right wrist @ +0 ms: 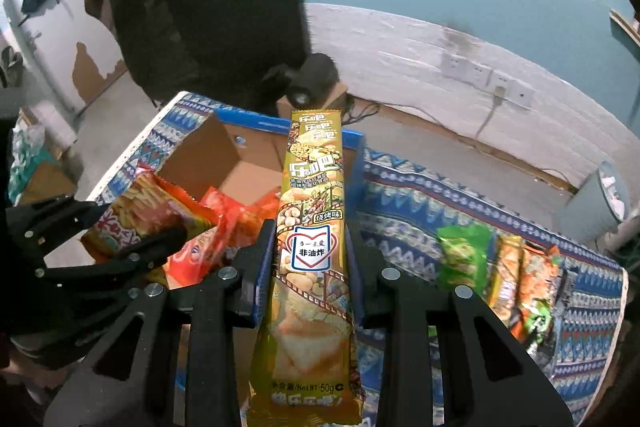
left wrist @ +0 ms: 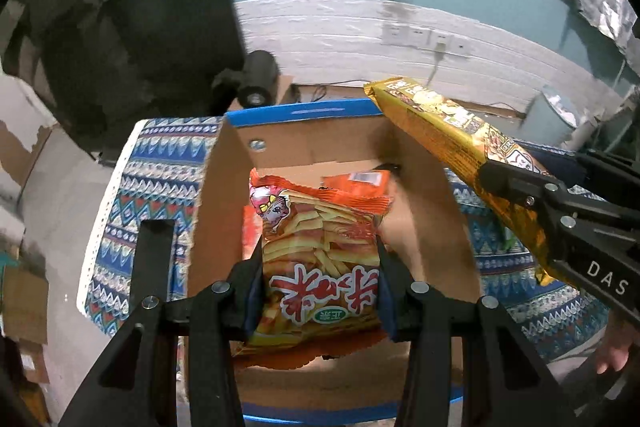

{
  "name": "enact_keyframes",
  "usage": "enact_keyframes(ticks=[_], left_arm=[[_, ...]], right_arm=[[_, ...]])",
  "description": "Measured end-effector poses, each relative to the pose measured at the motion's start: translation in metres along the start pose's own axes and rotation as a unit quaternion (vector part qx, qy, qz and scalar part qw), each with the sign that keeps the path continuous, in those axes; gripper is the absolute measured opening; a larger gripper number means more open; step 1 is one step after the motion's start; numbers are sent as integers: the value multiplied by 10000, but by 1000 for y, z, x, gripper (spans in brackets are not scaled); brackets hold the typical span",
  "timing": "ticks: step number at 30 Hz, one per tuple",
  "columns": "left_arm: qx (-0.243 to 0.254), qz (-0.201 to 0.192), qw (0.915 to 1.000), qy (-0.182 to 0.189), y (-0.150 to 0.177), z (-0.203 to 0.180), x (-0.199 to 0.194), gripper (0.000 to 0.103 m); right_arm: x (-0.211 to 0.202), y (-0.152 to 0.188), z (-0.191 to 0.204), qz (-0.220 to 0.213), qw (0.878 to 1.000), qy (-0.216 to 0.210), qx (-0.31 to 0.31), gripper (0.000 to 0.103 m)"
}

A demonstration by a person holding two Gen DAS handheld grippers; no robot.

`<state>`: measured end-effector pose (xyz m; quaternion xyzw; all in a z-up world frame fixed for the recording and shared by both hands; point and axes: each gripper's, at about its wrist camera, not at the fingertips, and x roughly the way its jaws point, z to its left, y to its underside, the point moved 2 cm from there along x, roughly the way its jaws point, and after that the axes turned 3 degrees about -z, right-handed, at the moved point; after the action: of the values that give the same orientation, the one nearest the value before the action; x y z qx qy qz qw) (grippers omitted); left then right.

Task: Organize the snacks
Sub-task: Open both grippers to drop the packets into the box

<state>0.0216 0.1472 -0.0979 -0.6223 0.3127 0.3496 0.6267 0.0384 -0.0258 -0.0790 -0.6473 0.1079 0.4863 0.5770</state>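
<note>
Two packs up at once: left gripper (left wrist: 320, 291) clamped on the orange fries bag (left wrist: 320, 259) over the open cardboard box (left wrist: 224, 195), right gripper (right wrist: 310, 263) pinching the long yellow pack (right wrist: 314, 227) over the box's right edge

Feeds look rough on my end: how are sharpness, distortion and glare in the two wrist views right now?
Left wrist view: strong fisheye bending, black corners, blocky smearing at the edges; the fries bag in the left gripper reads sharp. Right wrist view: same bending; the long yellow packet in the right gripper is crisp, the snacks on the cloth blurred. No strong glare in either.
</note>
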Motion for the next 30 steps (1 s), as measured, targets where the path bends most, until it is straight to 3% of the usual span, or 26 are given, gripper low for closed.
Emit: enact_keyframes(ticks=[9,10,11,18,20,23,28,30], left_arm=[[-207,189,9994,-208,7,26,15,46],[-226,210,9993,-226,9,28,17,46],[-250,240,9991,-235,9,29,19,47],[-446,519,9973,-248,13,35,29,49],[-427,470,9975,-298,12,34,26,60],[-282,284,9981,-476,9,29,17,80],[-99,195,9984,-520,6,20,10,81],[-62,213,9986,-479,6,15,11,81]], right_arm=[[29,-4,29,179,9994,-156,-266,30],[31,-5,30,192,9993,-178,-274,29],[34,-6,32,189,9992,-220,-277,17],[45,-7,41,362,9979,-343,-409,17],[44,-6,38,362,9981,-361,-329,30],[39,-7,34,330,9985,-271,-337,38],[30,-7,22,264,9992,-136,-258,55],[26,-6,16,249,9994,-95,-211,57]])
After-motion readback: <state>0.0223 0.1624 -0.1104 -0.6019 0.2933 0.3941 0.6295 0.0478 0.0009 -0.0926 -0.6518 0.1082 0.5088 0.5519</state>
